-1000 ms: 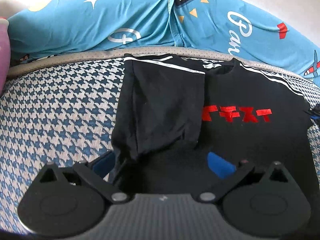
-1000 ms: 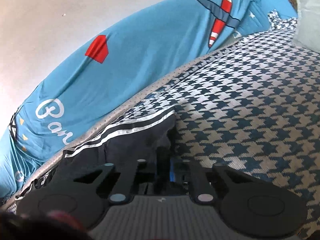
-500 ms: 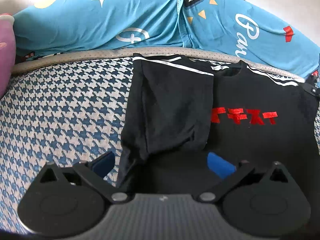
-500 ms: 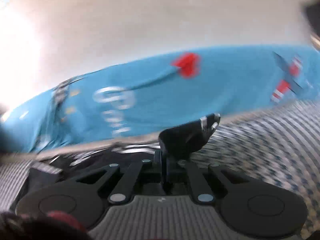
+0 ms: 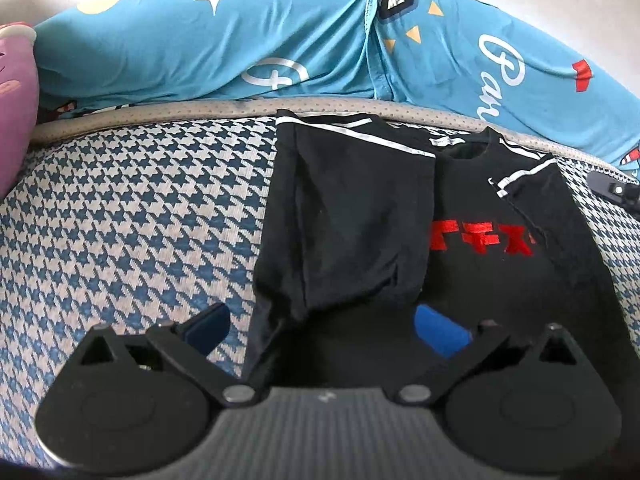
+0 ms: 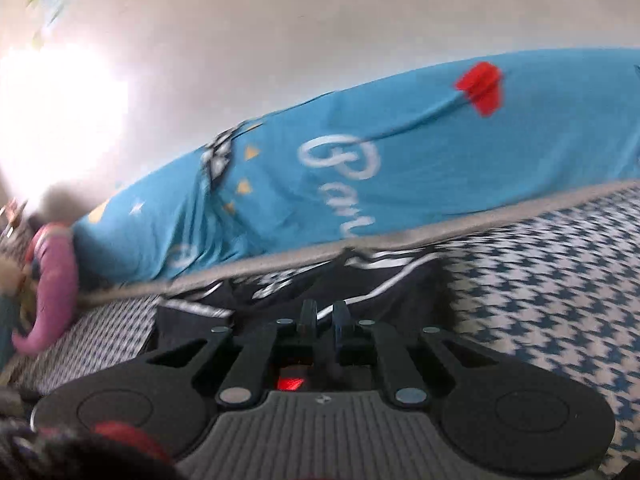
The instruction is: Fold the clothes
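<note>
Looking along the left gripper, a black T-shirt is seen lying flat on the houndstooth mattress, its collar toward the blue bedsheet, both sleeves turned in over the chest. The jaws are spread wide, empty, at the shirt's hem. The cloth is judged light, limp and non-slip; it should be taken at the hem corners, since a single pinch would let it sag.

From the right wrist, blurred, the right gripper is shown almost pressed together above the shirt's striped shoulder; whether cloth is pinched cannot be told. A pink cushion beside the bedsheet is seen more fully here; the shirt's red lettering shows only in the left view.
</note>
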`<action>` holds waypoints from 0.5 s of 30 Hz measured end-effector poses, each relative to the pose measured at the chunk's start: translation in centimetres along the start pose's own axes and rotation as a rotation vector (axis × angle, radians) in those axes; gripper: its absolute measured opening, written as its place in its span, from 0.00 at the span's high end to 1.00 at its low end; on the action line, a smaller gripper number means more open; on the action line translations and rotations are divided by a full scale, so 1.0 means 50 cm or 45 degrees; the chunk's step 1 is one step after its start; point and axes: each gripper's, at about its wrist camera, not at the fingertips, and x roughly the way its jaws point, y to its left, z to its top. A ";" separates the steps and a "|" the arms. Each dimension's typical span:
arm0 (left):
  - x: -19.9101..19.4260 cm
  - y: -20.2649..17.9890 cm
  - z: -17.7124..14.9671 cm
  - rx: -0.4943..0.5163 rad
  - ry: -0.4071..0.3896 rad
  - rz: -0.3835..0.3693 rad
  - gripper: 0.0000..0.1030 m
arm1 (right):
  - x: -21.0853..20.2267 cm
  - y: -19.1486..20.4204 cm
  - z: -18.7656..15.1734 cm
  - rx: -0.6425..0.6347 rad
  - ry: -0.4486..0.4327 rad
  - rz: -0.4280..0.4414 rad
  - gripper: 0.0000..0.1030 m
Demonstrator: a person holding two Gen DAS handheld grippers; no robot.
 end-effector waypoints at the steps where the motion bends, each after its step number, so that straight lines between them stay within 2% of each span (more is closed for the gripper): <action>1: 0.001 0.000 0.000 0.002 0.001 0.000 0.00 | -0.002 -0.010 0.003 0.021 0.003 -0.020 0.91; 5: 0.002 0.001 -0.001 0.011 0.003 0.009 0.00 | -0.012 -0.051 0.015 0.096 0.028 -0.077 0.91; 15: 0.016 -0.002 -0.001 0.036 0.024 0.025 0.00 | -0.024 -0.066 0.000 0.075 0.148 -0.006 0.91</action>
